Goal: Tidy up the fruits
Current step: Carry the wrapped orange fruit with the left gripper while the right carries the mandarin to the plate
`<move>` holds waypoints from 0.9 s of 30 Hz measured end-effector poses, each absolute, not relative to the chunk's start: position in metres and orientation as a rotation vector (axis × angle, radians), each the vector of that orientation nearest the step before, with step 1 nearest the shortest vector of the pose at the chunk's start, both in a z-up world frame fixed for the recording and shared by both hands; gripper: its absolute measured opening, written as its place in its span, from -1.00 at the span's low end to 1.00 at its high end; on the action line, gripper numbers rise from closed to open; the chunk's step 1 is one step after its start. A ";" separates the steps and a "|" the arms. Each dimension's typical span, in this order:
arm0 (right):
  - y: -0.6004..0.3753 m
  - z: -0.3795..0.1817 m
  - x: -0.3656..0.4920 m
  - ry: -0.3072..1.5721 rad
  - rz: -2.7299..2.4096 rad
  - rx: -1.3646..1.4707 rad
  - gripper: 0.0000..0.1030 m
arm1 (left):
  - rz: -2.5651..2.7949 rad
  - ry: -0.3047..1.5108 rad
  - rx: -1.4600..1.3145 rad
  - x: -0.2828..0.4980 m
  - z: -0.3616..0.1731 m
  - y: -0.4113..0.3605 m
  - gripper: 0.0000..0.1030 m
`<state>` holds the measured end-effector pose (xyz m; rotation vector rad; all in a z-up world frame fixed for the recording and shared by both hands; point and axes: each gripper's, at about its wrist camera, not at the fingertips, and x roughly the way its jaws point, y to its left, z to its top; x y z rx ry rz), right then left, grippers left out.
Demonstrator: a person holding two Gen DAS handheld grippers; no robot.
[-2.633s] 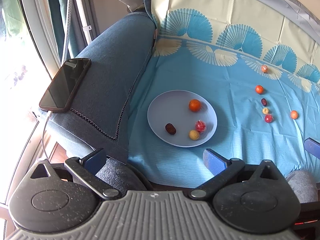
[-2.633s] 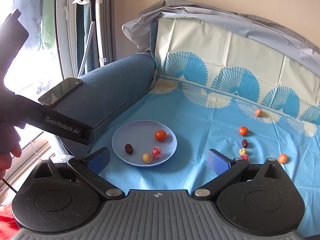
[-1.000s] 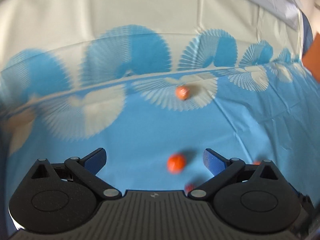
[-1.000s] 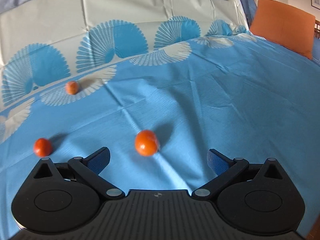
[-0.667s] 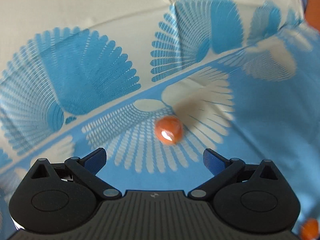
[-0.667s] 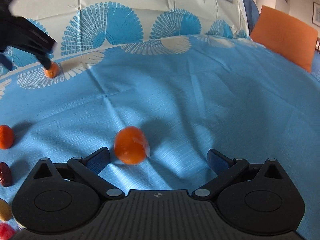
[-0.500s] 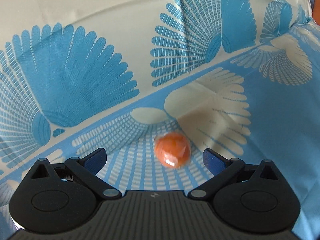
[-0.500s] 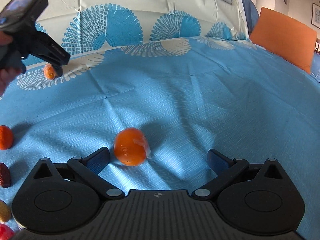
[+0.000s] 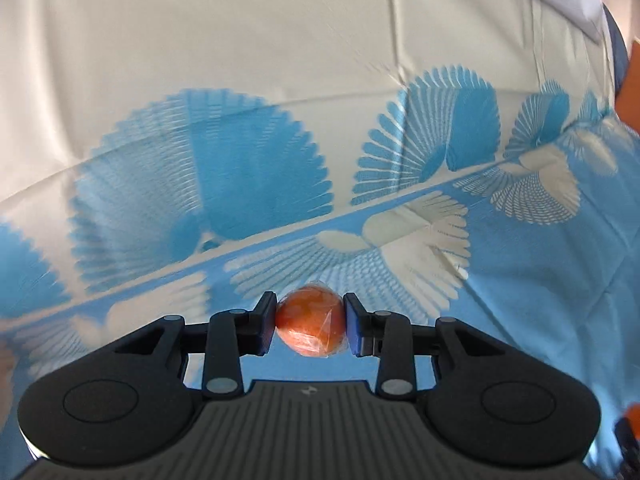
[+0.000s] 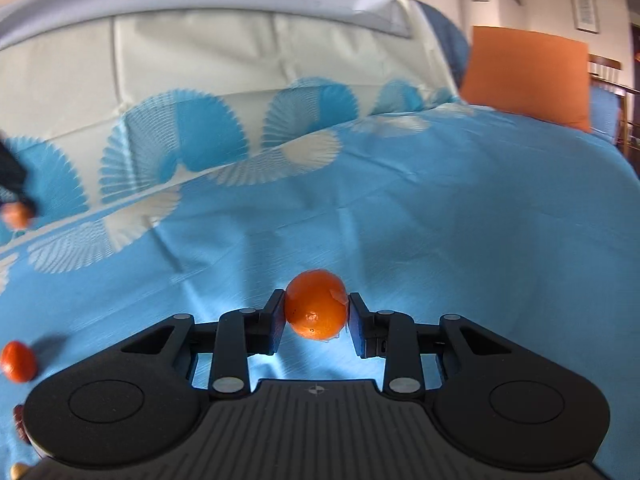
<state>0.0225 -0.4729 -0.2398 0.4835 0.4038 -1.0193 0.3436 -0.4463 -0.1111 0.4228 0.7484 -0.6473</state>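
My left gripper (image 9: 310, 326) is shut on a small orange-red fruit in clear wrap (image 9: 310, 320), held just above the blue fan-patterned cloth (image 9: 520, 280). My right gripper (image 10: 316, 316) is shut on an orange mandarin (image 10: 316, 306) above the same cloth (image 10: 440, 220). In the right wrist view the left gripper's tip and its fruit (image 10: 16, 216) show at the far left edge. Another orange fruit (image 10: 18, 361) lies on the cloth at lower left. The plate is out of view.
An orange cushion (image 10: 528, 76) stands at the back right. The cloth rises up the sofa back (image 10: 240, 52). A dark fruit (image 10: 18, 414) and a yellowish one (image 10: 18, 470) peek out at the lower left edge. An orange fruit (image 9: 632, 420) shows at the left view's right edge.
Both grippers have closed: the left one on the wrapped orange-red fruit, the right one on the mandarin. Both fruits now sit between the fingers, and both views have shifted.
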 end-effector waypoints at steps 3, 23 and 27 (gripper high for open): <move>-0.470 -0.238 0.020 0.414 -1.042 0.468 -0.34 | -0.604 0.759 0.412 0.311 -0.075 -0.392 -0.24; -0.259 -0.032 -0.103 0.469 -0.328 0.357 -0.33 | -0.276 0.863 0.143 0.036 0.050 -0.030 -0.24; -0.205 -0.021 -0.108 0.524 -0.176 0.331 -0.33 | -0.244 0.845 0.089 0.002 0.052 0.011 -0.24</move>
